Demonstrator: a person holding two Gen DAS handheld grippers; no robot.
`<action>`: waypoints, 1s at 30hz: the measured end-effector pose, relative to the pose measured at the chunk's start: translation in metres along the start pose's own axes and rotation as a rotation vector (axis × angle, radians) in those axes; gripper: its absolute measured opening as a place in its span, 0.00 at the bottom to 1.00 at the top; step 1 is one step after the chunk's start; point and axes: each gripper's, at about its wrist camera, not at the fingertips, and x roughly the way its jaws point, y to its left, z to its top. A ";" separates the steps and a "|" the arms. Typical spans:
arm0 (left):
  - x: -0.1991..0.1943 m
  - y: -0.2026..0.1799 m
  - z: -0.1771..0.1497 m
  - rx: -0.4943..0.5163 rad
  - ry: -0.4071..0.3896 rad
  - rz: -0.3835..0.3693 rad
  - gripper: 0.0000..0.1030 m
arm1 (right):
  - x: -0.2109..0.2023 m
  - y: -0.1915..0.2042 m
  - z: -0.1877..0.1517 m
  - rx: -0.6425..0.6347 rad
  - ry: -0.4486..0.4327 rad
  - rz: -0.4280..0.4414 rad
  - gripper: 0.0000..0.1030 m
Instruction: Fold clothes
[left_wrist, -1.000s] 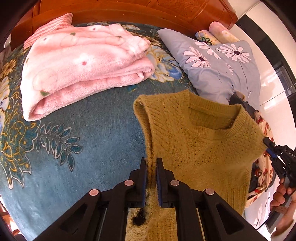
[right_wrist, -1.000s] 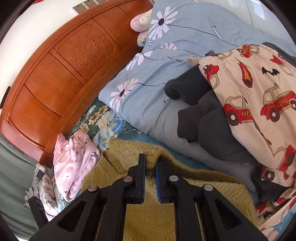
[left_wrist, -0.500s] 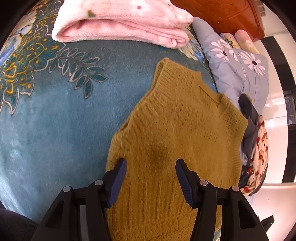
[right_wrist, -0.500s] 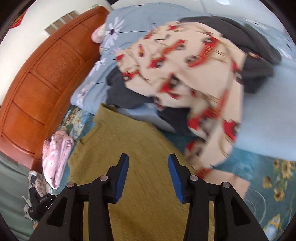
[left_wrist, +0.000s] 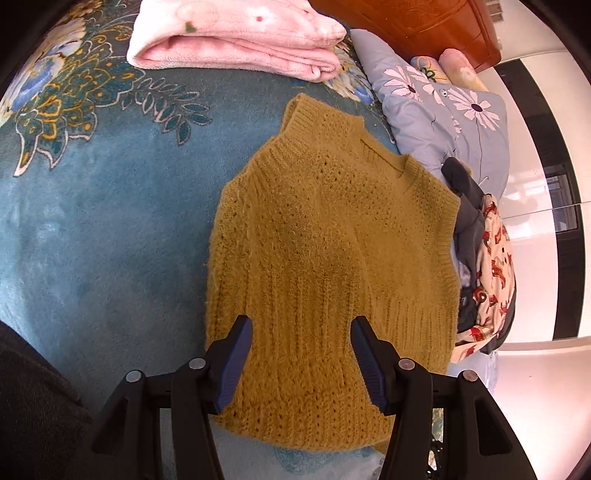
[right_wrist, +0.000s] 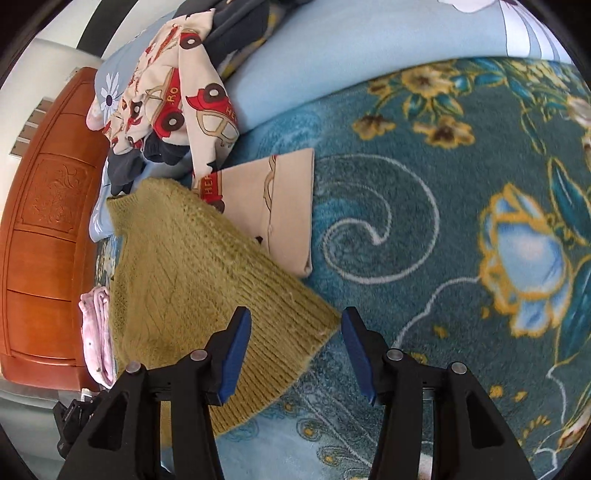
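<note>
A mustard knitted vest (left_wrist: 325, 251) lies flat on the teal flowered blanket (left_wrist: 110, 229), neck toward the headboard. My left gripper (left_wrist: 301, 350) is open and empty, hovering over the vest's lower part. The vest also shows in the right wrist view (right_wrist: 192, 280). My right gripper (right_wrist: 295, 343) is open and empty above the vest's bottom right corner, over the blanket (right_wrist: 443, 258).
A folded pink blanket (left_wrist: 236, 37) lies near the wooden headboard (left_wrist: 406, 22). A grey daisy pillow (left_wrist: 443, 122) and a heap of dark and car-print clothes (right_wrist: 177, 85) sit beside the vest. A beige car-print piece (right_wrist: 280, 206) touches the vest's edge.
Both grippers let go of the vest and opened. The vest now lies flat. Both grippers pulled back toward its bottom hem, the right one swinging toward the corner.
</note>
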 end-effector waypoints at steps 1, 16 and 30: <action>-0.005 0.000 -0.002 0.005 -0.005 -0.004 0.58 | 0.001 -0.001 -0.002 0.005 0.000 0.002 0.51; -0.018 0.019 -0.007 0.003 -0.034 -0.032 0.58 | 0.005 -0.024 -0.017 0.138 -0.057 0.151 0.51; -0.006 0.024 -0.003 -0.013 0.006 -0.022 0.58 | -0.047 0.023 0.027 -0.016 -0.197 0.193 0.09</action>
